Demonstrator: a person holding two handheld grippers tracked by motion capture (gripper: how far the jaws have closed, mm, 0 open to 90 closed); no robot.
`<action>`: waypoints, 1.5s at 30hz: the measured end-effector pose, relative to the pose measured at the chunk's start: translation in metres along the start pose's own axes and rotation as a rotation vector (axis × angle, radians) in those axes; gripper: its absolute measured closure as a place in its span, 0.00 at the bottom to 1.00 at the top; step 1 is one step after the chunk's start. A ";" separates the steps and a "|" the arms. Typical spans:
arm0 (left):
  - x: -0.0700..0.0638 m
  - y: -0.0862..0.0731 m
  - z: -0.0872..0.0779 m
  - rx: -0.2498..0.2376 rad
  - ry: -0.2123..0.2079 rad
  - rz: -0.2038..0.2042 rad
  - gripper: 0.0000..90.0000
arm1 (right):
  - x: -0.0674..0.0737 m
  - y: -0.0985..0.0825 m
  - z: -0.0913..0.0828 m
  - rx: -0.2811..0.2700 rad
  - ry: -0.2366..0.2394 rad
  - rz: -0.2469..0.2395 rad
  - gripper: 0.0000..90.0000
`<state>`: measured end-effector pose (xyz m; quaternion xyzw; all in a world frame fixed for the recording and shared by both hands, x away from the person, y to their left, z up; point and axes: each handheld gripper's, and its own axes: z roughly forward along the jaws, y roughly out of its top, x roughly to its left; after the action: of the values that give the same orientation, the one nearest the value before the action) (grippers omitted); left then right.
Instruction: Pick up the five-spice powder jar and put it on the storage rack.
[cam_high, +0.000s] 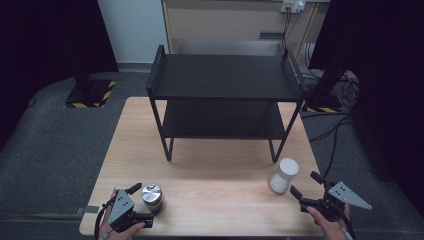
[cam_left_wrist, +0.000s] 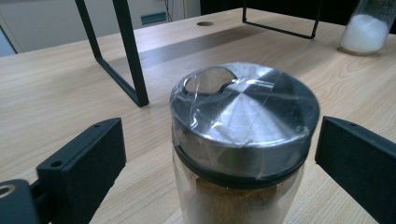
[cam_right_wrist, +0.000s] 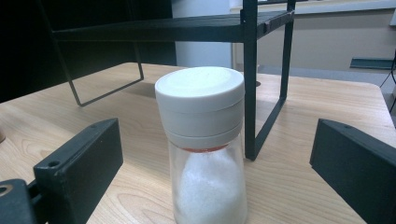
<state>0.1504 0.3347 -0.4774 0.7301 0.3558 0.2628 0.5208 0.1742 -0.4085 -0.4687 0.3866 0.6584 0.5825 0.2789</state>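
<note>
High view, black rack (cam_high: 225, 80) behind steel-lidded jar (cam_high: 152, 196), white-lidded jar (cam_high: 284, 175)

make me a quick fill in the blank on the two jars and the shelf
1. The left hand-held gripper has its jaws open around the jar with the ____ lid.
2. The white-lidded jar holds a ____ powder.
3. Both jars stand on the ____, not on the shelf.
4. The shelf has ____ tiers.

Missing words: metal; white; table; two
</note>
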 end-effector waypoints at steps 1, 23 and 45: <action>0.000 0.000 0.000 0.002 -0.001 0.001 0.02 | 0.000 0.000 0.000 0.000 0.000 0.001 0.03; 0.009 -0.001 0.004 0.027 -0.064 0.002 0.33 | -0.001 -0.001 0.000 0.005 0.003 0.002 0.03; 0.005 0.042 0.013 0.016 -0.149 0.043 0.33 | -0.002 0.001 -0.004 -0.016 0.009 0.014 0.04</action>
<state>0.1738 0.3229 -0.4413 0.7593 0.3023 0.2158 0.5344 0.1721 -0.4125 -0.4674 0.3862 0.6525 0.5912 0.2749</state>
